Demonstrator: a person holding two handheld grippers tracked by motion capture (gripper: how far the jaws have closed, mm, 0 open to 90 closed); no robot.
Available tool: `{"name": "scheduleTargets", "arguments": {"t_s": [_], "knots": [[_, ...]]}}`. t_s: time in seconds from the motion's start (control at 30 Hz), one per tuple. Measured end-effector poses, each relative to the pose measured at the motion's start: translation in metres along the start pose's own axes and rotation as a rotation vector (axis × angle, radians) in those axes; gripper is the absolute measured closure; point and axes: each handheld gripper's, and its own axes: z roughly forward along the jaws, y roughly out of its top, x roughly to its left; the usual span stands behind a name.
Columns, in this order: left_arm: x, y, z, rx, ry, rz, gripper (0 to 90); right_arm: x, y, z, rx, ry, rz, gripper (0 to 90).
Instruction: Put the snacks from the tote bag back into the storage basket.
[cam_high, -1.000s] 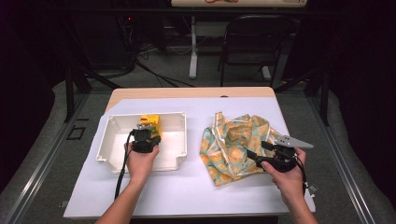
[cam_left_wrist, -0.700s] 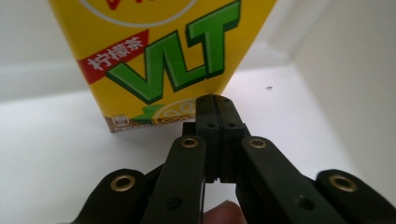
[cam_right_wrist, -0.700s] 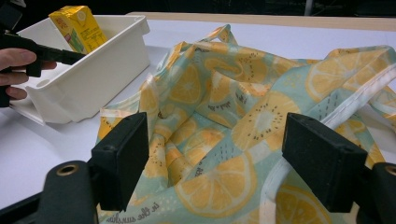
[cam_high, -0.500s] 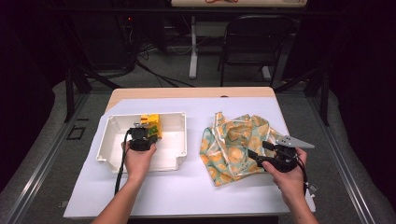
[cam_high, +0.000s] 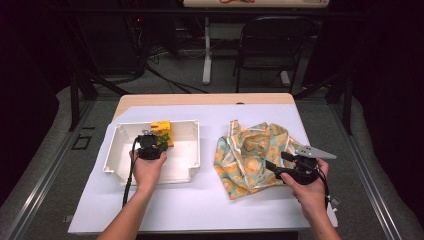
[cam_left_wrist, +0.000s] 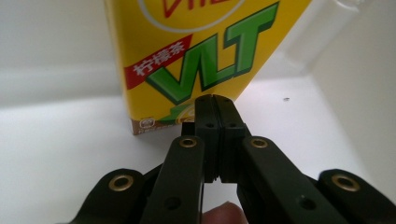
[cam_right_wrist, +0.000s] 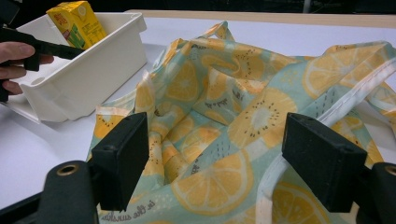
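Left gripper sat inside the shallow white plastic bin, on the left half of the white-covered table. Jaws pressed together, nothing between them; in the left gripper view the tips stood just in front of the lower edge of the yellow lemon-tea drink carton with green lettering. Whether tips and carton touched could not be told. Carton stood at the bin's far wall, tilted.

Right gripper lay over the near right edge of the crumpled teal cloth bag printed with orange citrus slices, to the right of the bin. Jaws wide apart, one pad on each side of the fabric, not pressing on it. The bin and carton showed beyond the bag in the right gripper view.
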Motion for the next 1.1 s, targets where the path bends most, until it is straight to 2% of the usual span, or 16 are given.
{"name": "scheduleTargets", "arguments": {"t_s": [0.2,0.5,0.67,0.73,0.87,1.0,1.1], "knots": [[0.0,0.004,0.002,0.004,-0.002,-0.006,88.2,0.0,0.0,-0.001,-0.002,0.001,-0.001,22.6],[-0.002,0.003,0.001,0.002,-0.023,-0.003,79.0,-0.001,0.0,-0.001,0.003,-0.004,-0.004,22.5],[-0.004,0.004,-0.006,-0.012,-0.047,0.002,62.1,-0.001,0.0,-0.001,0.004,0.003,-0.004,22.4],[-0.006,0.004,-0.011,-0.025,-0.052,0.012,51.9,-0.002,0.0,-0.001,0.001,-0.003,0.0,22.4],[-0.008,0.003,-0.021,-0.05,-0.087,0.012,36.9,-0.002,0.0,-0.002,0.002,-0.001,-0.002,22.3],[-0.012,-0.001,-0.031,-0.07,-0.113,0.055,19.4,-0.002,-0.001,-0.001,-0.005,0.002,0.003,22.1],[-0.012,-0.005,-0.04,-0.087,-0.13,0.083,15.0,-0.002,0.0,-0.001,0.009,0.001,-0.008,21.9]]}}
